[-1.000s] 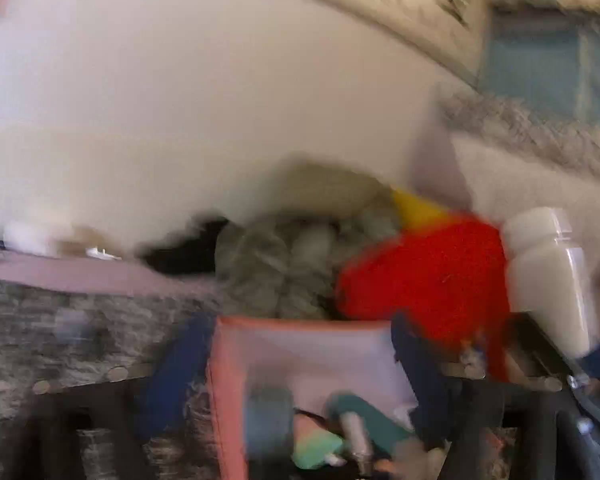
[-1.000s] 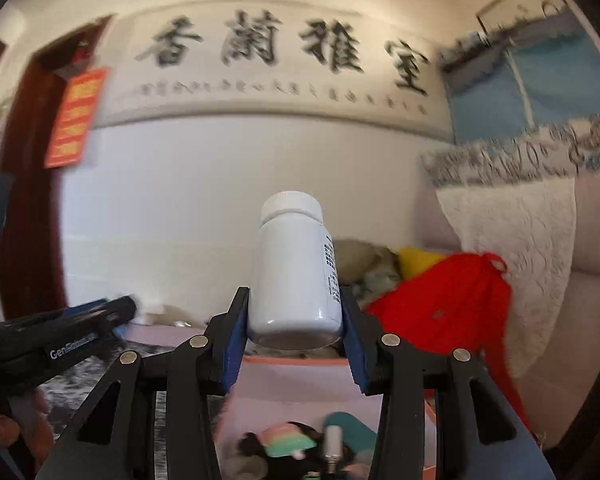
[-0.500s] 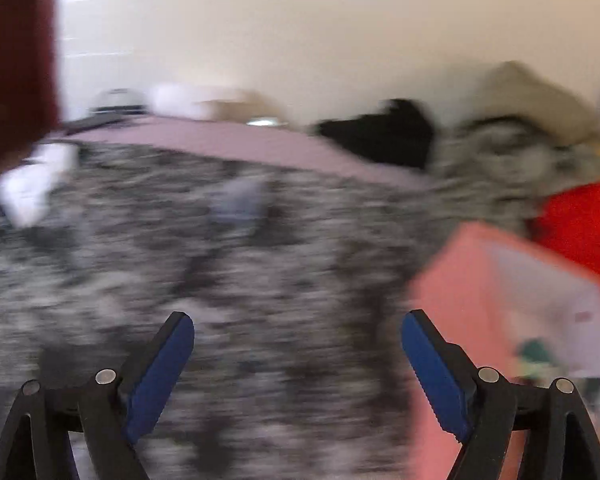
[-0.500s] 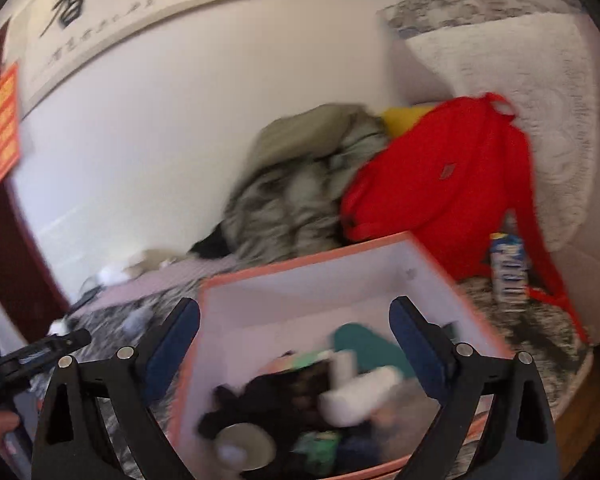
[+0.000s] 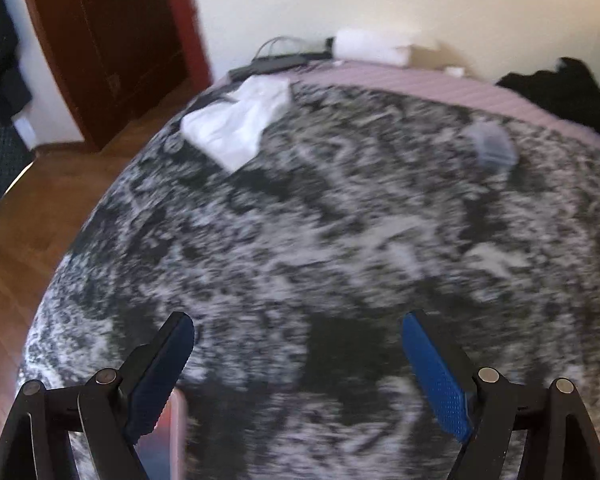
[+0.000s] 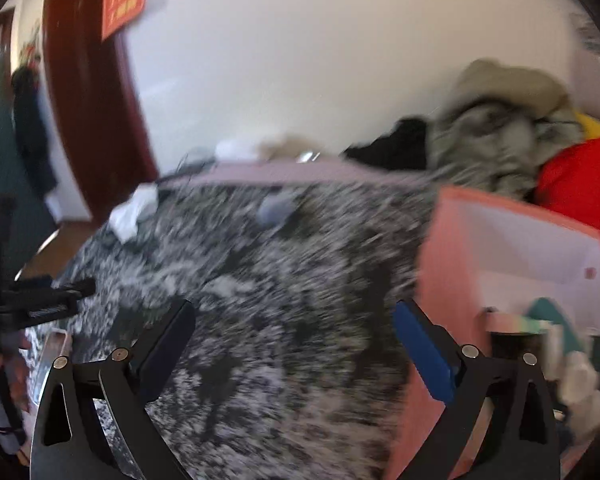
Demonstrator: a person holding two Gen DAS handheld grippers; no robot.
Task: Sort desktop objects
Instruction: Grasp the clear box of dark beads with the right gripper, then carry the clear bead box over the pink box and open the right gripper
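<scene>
A: Swinging back toward the grey patterned cover (image 5: 340, 240) for another item. Right gripper (image 6: 294, 336) having just been opening, now standing wide and gripping nothing.

B: Left gripper (image 5: 298, 346) also gaping wide, carrying nothing. Hanging over bare cover.

A: Pink box (image 6: 472, 248) sitting at the right, already holding several sorted things.

B: Looking for what is waiting: a small greyish object (image 5: 492, 144) lying well ahead, a white cloth (image 5: 240, 120) near the far left edge.

A: Also a flat pinkish thing (image 5: 176, 436) just by the left finger, probably a phone; too blurred for telling.

B: Judging next: settling on one, lowering open jaws around it.
</scene>
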